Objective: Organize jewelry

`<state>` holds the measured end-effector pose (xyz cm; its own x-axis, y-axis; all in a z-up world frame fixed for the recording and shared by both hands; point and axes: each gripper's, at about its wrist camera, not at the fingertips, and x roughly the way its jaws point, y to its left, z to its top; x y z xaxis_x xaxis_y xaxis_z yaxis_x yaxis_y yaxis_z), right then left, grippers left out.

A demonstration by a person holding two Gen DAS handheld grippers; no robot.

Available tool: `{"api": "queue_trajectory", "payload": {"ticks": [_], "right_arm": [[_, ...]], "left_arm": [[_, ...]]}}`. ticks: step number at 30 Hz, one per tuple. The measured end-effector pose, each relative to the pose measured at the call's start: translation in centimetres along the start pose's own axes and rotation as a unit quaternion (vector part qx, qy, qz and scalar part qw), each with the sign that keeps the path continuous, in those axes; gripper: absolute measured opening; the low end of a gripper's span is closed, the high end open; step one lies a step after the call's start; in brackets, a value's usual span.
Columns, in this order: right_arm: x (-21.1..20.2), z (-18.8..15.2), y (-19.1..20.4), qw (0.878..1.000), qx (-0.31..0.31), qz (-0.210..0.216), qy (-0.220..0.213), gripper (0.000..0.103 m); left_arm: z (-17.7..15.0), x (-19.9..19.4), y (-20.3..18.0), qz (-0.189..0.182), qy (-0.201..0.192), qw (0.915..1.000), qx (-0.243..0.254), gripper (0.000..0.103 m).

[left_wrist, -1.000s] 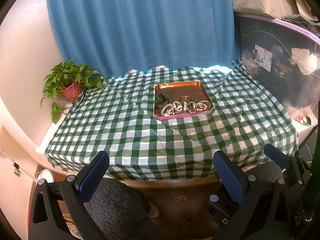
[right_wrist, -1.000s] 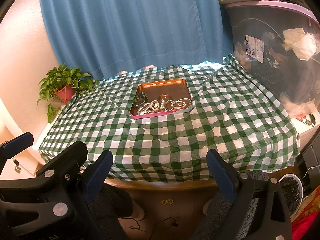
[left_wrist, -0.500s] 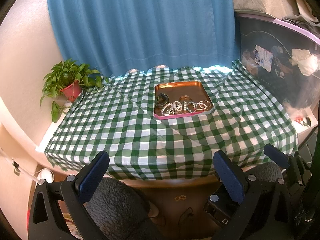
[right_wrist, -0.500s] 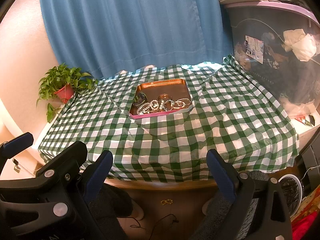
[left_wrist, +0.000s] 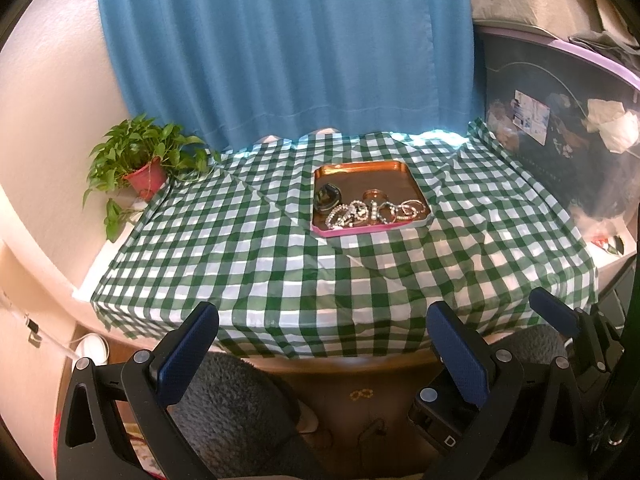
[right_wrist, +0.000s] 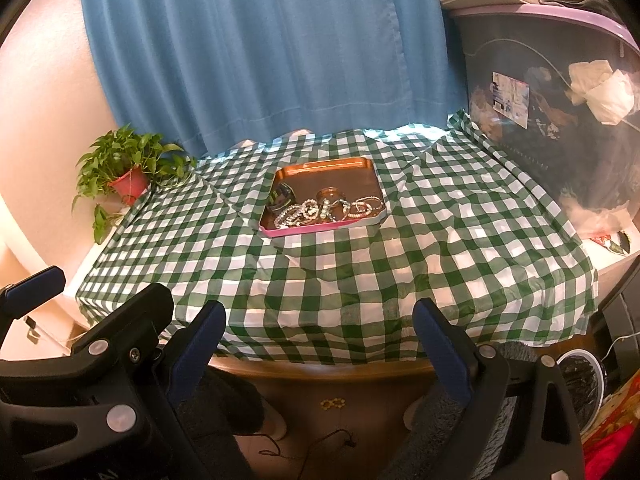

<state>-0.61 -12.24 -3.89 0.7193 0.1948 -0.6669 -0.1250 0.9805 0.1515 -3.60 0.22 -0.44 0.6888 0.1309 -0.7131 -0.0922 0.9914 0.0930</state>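
A copper-coloured tray [left_wrist: 362, 172] with a pink front edge sits on the green checked tablecloth [left_wrist: 248, 256], towards the far side of the table. The jewelry [left_wrist: 374, 213] lies inside the tray, bunched along its near edge: beaded bracelets in a row, a dark band [left_wrist: 327, 197] at the tray's left, and a copper bangle [left_wrist: 375, 194] just behind the bracelets. Both grippers are held well short of the tray, off the near edge of the table. The left gripper [left_wrist: 322, 354] has its blue-padded fingers spread wide with nothing between them; the right gripper [right_wrist: 318, 350] is likewise spread and empty. A potted plant [left_wrist: 140, 160] stands far left of the tray, a blue curtain [left_wrist: 288, 48] hangs behind it.
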Motion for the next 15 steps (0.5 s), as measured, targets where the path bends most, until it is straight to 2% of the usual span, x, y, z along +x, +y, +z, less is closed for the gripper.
{"api": "queue_trajectory", "payload": {"ticks": [15], "right_arm": [[1.1,-0.5,0.3,1.0,0.001,0.004,0.012,0.094]], "left_arm": [[-0.6,0.8,0.3,-0.003,0.008,1.0,0.002,0.103]]}}
